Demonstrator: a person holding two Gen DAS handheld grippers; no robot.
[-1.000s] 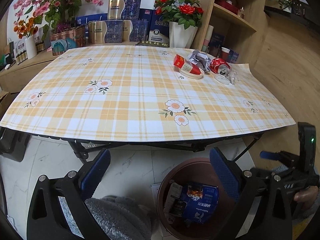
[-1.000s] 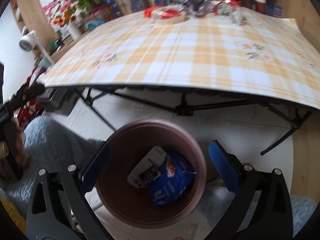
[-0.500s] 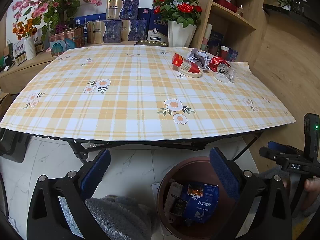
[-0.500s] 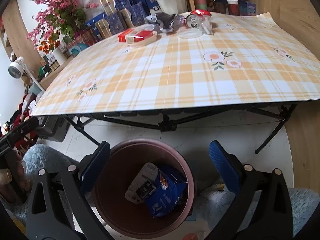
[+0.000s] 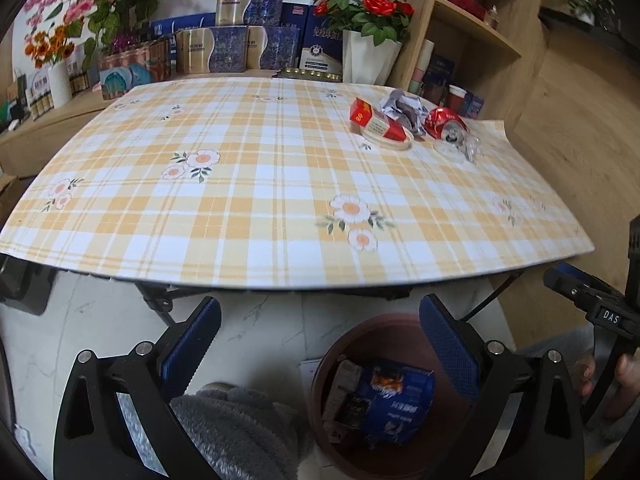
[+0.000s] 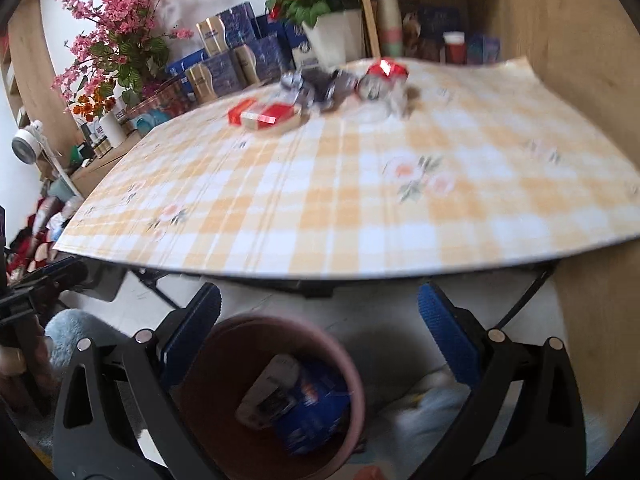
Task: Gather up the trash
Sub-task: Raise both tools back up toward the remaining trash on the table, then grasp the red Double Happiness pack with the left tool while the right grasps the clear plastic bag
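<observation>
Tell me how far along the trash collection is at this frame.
Done: a blue packet and other wrappers lie in the brown bin. In hand: nothing; the left hand-held gripper and right hand-held gripper are open. Left: red cigarette box, crumpled foil, crushed red can on the table.

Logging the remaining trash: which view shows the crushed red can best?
The left wrist view: the crushed red can is sharp there, on its side beside the crumpled wrapper. The right wrist view shows it motion-blurred.
</observation>
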